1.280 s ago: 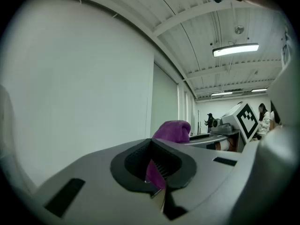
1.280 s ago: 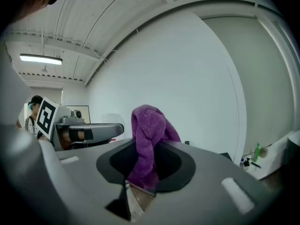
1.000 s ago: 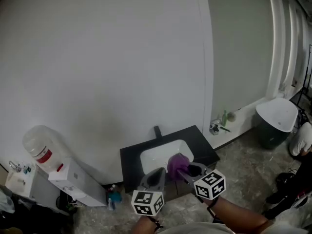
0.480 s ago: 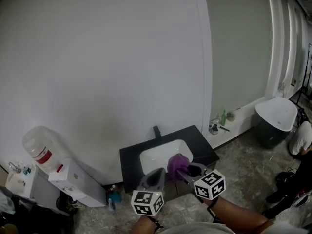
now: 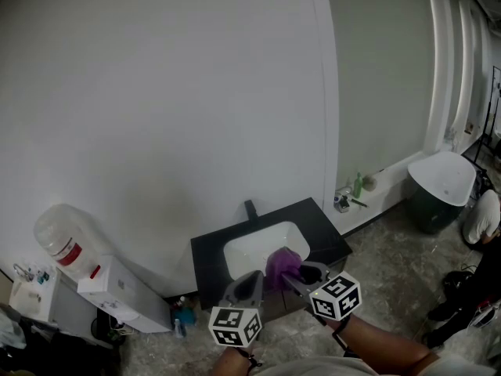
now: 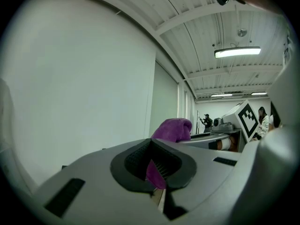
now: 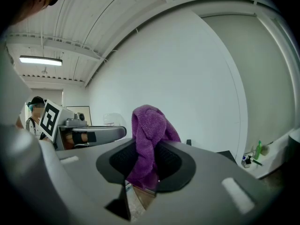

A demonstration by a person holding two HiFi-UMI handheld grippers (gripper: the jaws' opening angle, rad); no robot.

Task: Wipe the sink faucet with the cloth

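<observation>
A black faucet stands at the back of a white sink set in a black counter against the wall. My right gripper hovers over the sink's front right, shut on a purple cloth. In the right gripper view the cloth bulges up from between the jaws. My left gripper hangs just left of the cloth at the counter's front edge. Its jaws stand nearly together; a purple strip shows in their gap, and the cloth rises behind them.
A large water jug and a white box stand to the left, with a blue bottle on the floor by the counter. Small bottles sit on a ledge to the right. A white tub and a person are far right.
</observation>
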